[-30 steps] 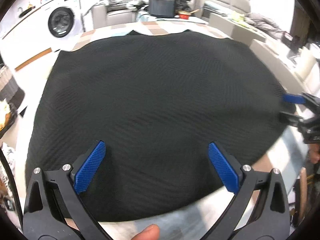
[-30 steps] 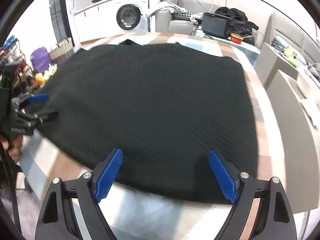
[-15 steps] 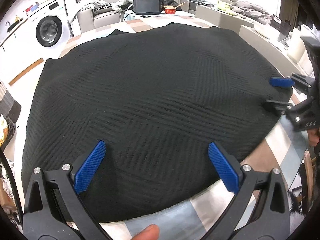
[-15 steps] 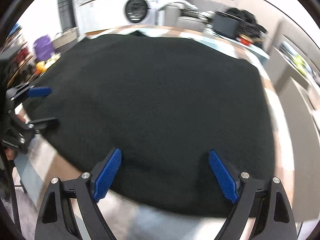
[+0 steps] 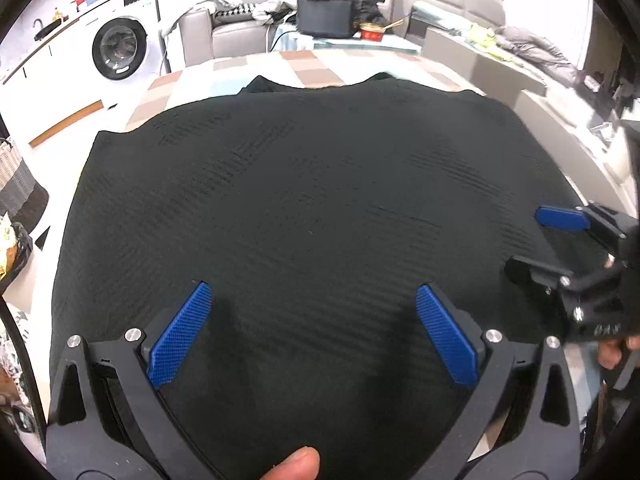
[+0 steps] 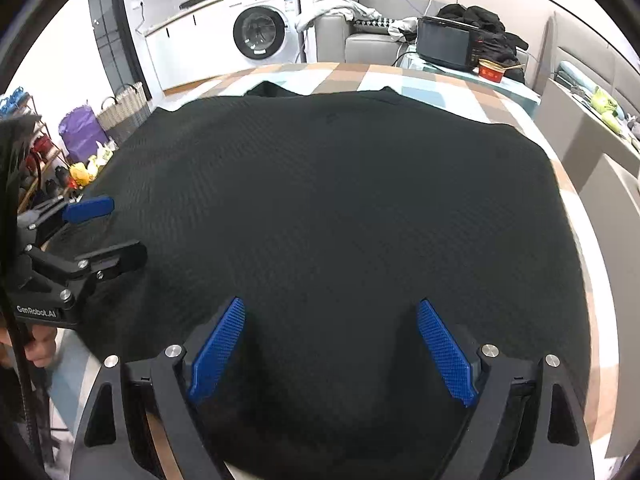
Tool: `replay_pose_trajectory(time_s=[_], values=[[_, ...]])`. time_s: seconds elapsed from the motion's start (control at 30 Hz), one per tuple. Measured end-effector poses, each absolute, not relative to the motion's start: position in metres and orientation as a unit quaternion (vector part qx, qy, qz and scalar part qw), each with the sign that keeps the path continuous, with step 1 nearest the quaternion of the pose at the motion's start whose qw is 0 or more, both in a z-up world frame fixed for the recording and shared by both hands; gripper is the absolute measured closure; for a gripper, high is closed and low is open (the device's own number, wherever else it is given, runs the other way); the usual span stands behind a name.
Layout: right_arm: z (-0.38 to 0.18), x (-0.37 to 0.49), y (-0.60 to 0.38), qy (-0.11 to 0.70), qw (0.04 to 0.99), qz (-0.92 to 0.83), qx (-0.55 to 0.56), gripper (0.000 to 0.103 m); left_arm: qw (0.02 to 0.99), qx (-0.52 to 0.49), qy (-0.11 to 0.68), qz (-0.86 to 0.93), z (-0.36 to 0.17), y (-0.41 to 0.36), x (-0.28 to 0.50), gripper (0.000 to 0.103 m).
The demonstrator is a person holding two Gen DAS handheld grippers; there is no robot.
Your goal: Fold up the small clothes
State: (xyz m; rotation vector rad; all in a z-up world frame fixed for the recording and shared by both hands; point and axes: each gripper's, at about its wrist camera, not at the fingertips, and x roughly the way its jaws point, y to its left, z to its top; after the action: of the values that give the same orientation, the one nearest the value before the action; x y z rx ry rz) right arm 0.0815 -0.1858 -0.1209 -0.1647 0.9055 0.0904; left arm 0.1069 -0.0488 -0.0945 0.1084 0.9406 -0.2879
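Left wrist view: your left gripper (image 5: 314, 328) stands wide open above the near hem of the black knit garment (image 5: 304, 208), which lies spread flat on the checked tablecloth (image 5: 304, 68). Your right gripper (image 6: 330, 342) is likewise spread wide over the same hem, holding nothing.

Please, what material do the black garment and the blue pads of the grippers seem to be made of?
Black garment: probably a soft knit fabric, matte, with fine woven ridges. Blue pads: likely rubber or plastic, matte, with a cross-hatched grip texture; which one is unclear.
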Motion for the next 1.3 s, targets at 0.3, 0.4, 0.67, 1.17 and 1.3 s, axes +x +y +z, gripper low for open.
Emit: replay_pose_trajectory(time_s=[0.3, 0.4, 0.67, 1.17, 1.3], values=[[-0.117, 0.076, -0.231, 0.431, 0.899, 0.012, -0.074, 0.013, 0.881, 0.064, 0.457, -0.103, -0.107, -0.027, 0.115, 0.0], [-0.113, 0.072, -0.249, 0.428, 0.899, -0.037, -0.088, 0.013, 0.881, 0.051, 0.461, -0.095, -0.107, -0.009, 0.119, 0.0], [-0.106, 0.079, -0.232, 0.417, 0.906, -0.02, -0.068, 0.013, 0.887, 0.042, 0.444, -0.117, -0.095, -0.018, 0.129, 0.001], [-0.109, 0.108, -0.237, 0.438, 0.893, -0.047, -0.089, 0.012, 0.882, 0.047, 0.462, -0.082, -0.112, -0.01, 0.159, 0.0], [-0.107, 0.101, -0.262, 0.438, 0.894, -0.064, -0.067, 0.012, 0.882, 0.048, 0.461, -0.087, -0.112, -0.008, 0.157, 0.0]])
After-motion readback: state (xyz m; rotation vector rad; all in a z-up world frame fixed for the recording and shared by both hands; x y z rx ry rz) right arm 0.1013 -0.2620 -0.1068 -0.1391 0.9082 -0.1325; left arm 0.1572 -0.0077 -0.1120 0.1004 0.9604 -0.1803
